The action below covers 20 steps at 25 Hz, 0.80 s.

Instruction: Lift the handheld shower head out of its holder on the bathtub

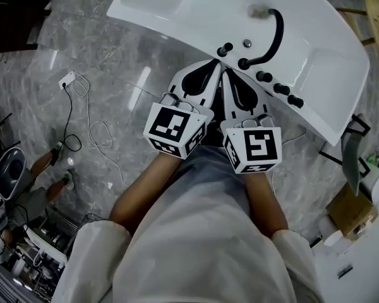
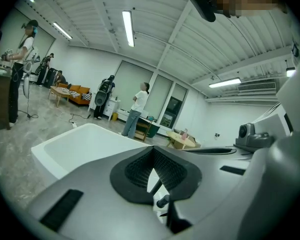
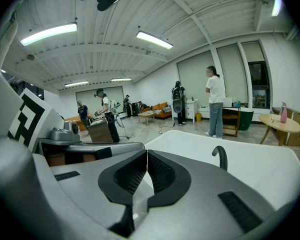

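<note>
A white bathtub [image 1: 177, 8] fills the top of the head view. On its near rim a black curved spout [image 1: 273, 33] arches over the basin. Black knobs [image 1: 226, 48] and a row of black fittings [image 1: 281, 88] sit on the rim beside it; which of them is the shower head I cannot tell. Both grippers point side by side at that rim, short of the spout's base. My left gripper [image 1: 216, 62] [image 2: 152, 149] is shut and empty, with a black knob [image 2: 162, 201] showing below its jaws. My right gripper [image 3: 146, 153] [image 1: 226, 72] is also shut and empty, the spout [image 3: 220, 156] to its right.
A white power strip [image 1: 68, 79] with trailing cables lies on the grey marble floor at the left. A cardboard box [image 1: 350, 210] and clutter stand at the right. Several people [image 2: 137, 109], a sofa and tables stand far behind the tub.
</note>
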### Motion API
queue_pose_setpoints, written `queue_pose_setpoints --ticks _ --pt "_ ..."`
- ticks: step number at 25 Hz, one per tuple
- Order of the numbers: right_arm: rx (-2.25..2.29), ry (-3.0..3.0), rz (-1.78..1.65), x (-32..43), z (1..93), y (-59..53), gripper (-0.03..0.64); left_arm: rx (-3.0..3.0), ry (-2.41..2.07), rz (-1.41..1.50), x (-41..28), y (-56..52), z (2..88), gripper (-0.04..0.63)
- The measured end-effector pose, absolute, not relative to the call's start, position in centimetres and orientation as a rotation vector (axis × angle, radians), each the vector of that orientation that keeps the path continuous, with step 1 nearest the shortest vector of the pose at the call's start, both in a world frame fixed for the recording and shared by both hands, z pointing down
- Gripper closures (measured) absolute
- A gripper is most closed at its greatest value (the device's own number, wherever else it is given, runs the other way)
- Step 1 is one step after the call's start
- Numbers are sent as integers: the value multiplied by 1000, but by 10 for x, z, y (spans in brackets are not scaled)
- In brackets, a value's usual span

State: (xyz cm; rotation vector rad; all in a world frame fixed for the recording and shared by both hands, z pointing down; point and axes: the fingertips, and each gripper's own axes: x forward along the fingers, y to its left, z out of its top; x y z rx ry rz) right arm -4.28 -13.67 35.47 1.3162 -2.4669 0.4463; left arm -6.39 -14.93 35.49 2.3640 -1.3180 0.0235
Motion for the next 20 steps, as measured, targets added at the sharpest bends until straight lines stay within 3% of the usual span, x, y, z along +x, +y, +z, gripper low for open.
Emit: queue_pose_setpoints --ticks 20 --pt "1311 -2411 569 -10 410 -170 597 2346 -1254 34 -38 -175 412 589"
